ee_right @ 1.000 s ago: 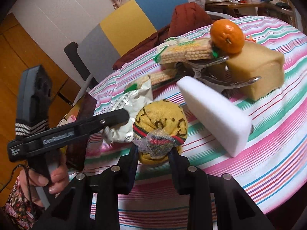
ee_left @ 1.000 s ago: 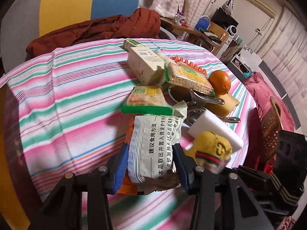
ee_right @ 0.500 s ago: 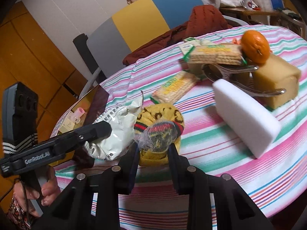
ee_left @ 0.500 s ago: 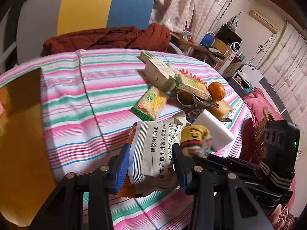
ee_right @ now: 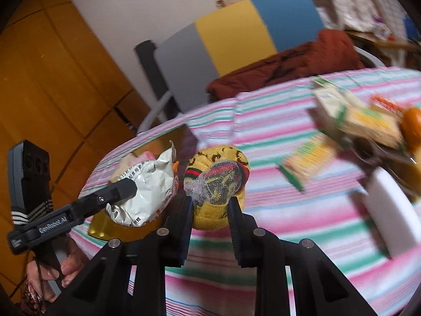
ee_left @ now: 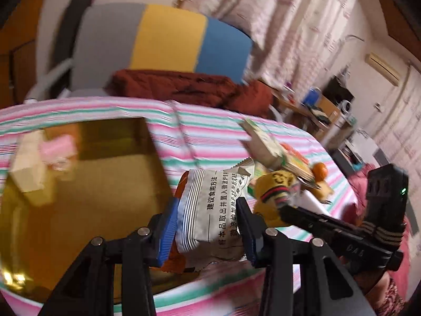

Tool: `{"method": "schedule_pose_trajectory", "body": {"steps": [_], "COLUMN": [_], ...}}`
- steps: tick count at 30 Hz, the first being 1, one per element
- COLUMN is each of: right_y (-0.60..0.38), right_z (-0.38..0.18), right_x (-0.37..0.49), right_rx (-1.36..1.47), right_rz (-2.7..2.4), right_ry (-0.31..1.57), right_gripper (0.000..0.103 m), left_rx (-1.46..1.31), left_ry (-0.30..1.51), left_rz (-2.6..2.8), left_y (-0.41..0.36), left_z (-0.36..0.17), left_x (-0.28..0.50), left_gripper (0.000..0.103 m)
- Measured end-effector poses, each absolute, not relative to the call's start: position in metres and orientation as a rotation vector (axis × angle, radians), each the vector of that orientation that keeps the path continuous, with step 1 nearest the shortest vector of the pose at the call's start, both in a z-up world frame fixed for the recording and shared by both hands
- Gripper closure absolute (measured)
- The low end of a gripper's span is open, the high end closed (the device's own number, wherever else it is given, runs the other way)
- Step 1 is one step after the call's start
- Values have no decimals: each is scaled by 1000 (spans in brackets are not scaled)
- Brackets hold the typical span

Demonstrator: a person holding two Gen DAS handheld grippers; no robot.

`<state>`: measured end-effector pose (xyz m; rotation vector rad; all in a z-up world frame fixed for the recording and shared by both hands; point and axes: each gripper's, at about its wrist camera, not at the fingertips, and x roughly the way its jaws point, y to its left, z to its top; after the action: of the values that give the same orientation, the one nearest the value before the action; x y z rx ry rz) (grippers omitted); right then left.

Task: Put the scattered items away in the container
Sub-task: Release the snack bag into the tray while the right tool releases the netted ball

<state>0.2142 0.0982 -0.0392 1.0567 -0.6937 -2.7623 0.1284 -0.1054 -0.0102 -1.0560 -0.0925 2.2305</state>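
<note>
My left gripper (ee_left: pixel 208 226) is shut on a white food packet (ee_left: pixel 213 210) with black print, held above the striped table just right of the gold box (ee_left: pixel 79 184). My right gripper (ee_right: pixel 210 210) is shut on a yellow rolled sock in netting (ee_right: pixel 218 181), held above the table. The packet (ee_right: pixel 144 192) and the left gripper (ee_right: pixel 115 197) show at left in the right wrist view, over the gold box (ee_right: pixel 105 229). The sock (ee_left: pixel 273 194) and the right gripper (ee_left: pixel 289 210) show at right in the left wrist view.
The gold box holds a pale block (ee_left: pixel 29 166) and a pink item (ee_left: pixel 58 150). Cracker packs (ee_right: pixel 307 163), a carton (ee_right: pixel 331 105), an orange (ee_right: pixel 413 129) and a white foam block (ee_right: pixel 392 218) lie on the striped cloth (ee_right: pixel 263 131). A chair with a red garment (ee_left: pixel 184 87) stands behind.
Both grippers have swung left with their loads toward the gold box, which now fills the left of the left wrist view. The pile of items has slid to the right.
</note>
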Motion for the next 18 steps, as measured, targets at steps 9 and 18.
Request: {"method": "schedule_pose_trajectory", "body": {"steps": [9,18], "right_y": [14,-45], "right_z": [-24,-48], "right_x": [153,72], "right_rx": [1081,1202], "right_rz": [-2603,-2467], "right_ry": [-546,-611], "right_gripper": [76,72], "left_rx": [-1134,-1175], "left_ry": [-118,31], "left_rz": [2481,2685], "left_y": [-194,-225], "left_z": [-23,-47], "left_x": [108,82], "left_gripper": [60,61]}}
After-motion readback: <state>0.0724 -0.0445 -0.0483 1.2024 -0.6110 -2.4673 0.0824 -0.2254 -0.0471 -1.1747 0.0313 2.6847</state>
